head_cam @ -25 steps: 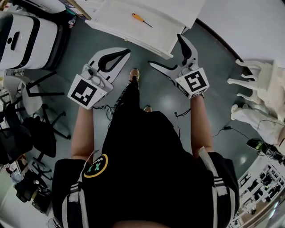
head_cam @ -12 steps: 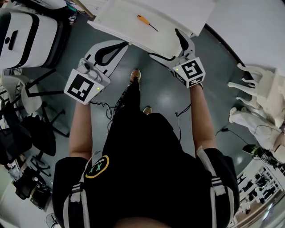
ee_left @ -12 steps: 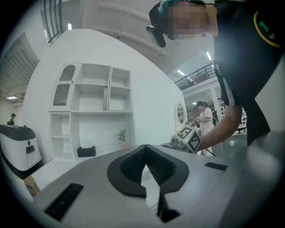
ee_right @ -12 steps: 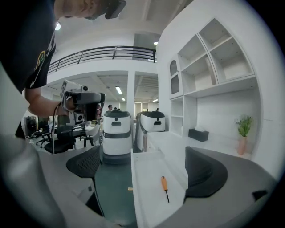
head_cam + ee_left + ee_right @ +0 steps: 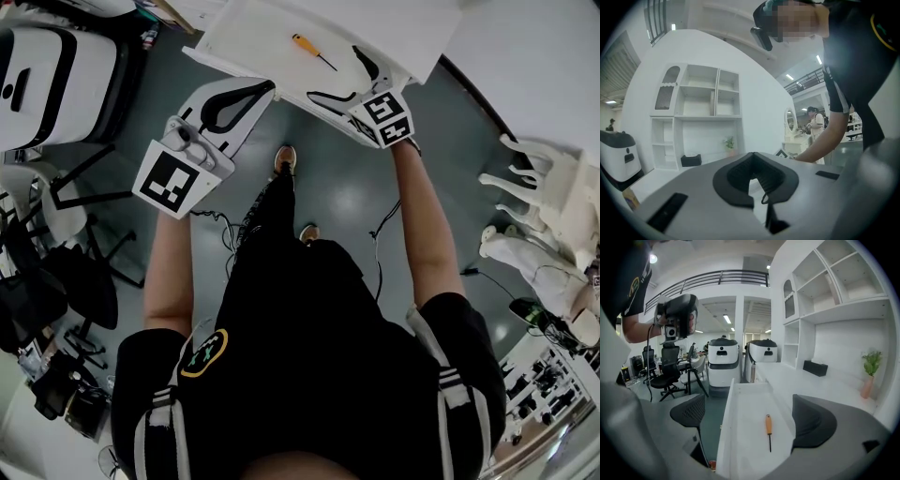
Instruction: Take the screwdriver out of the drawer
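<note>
An orange-handled screwdriver [image 5: 312, 51] [image 5: 768, 430] lies flat on the floor of the open white drawer [image 5: 251, 69] [image 5: 723, 427], at the top of the head view. My right gripper [image 5: 337, 77] [image 5: 752, 420] is open at the drawer's front wall. One jaw is outside the wall and the other is over the drawer. The screwdriver lies just ahead between the jaws, untouched. My left gripper [image 5: 265, 88] [image 5: 754, 157] is held in the air left of the drawer's front. Its jaws meet at the tips with nothing in them.
White machine units [image 5: 42, 80] [image 5: 723, 363] and office chairs [image 5: 75, 281] [image 5: 670, 376] stand to the left on the grey floor [image 5: 347, 197]. White furniture [image 5: 553, 187] stands at the right. A white shelving unit [image 5: 696, 117] and countertop [image 5: 806, 380] are behind the drawer.
My right gripper has moved forward from the floor side to the drawer's front wall, so its jaws now reach over the drawer. The left gripper has barely shifted. The screwdriver has not moved.
</note>
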The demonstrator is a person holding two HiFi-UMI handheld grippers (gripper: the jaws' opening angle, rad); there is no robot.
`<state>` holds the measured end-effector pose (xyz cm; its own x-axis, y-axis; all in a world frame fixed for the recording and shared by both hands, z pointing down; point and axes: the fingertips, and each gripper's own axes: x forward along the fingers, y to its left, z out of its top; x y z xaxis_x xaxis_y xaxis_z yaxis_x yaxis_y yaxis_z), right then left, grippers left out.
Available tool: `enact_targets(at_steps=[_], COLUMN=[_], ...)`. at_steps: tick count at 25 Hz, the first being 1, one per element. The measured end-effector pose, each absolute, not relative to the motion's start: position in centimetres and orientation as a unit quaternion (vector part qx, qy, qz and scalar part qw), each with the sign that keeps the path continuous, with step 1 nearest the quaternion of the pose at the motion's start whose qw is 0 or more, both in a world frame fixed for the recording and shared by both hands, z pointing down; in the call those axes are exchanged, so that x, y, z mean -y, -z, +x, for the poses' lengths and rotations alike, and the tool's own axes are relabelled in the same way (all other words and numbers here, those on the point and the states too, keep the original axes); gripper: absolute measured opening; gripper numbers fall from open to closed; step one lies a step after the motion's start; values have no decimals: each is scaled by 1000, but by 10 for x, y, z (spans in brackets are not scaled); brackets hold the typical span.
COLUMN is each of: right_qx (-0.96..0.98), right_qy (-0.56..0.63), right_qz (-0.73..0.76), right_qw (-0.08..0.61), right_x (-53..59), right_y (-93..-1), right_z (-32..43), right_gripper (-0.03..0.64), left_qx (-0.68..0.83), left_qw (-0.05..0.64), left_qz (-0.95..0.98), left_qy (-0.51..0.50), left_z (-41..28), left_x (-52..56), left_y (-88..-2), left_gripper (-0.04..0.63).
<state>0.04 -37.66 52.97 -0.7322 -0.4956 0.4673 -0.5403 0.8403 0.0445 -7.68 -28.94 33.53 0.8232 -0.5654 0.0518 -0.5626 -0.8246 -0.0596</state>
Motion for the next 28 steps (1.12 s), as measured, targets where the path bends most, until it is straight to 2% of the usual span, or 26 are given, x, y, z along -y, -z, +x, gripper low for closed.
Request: enact_targets(at_steps=[12,28], right_qx=[910,868], right_qy=[-93,-120], right_qz=[241,223], right_qw=[325,428], right_x=[429,472], right_y=[-629,-731], right_z=[-22,-15], right_gripper=[583,583], left_qx=[-290,-256], left_qw=[11,-7], left_qz=[-956,-965], left_qy=[49,57], left_z=[-86,-82], left_x=[310,325], left_y=[-357,-374], left_gripper=[17,17])
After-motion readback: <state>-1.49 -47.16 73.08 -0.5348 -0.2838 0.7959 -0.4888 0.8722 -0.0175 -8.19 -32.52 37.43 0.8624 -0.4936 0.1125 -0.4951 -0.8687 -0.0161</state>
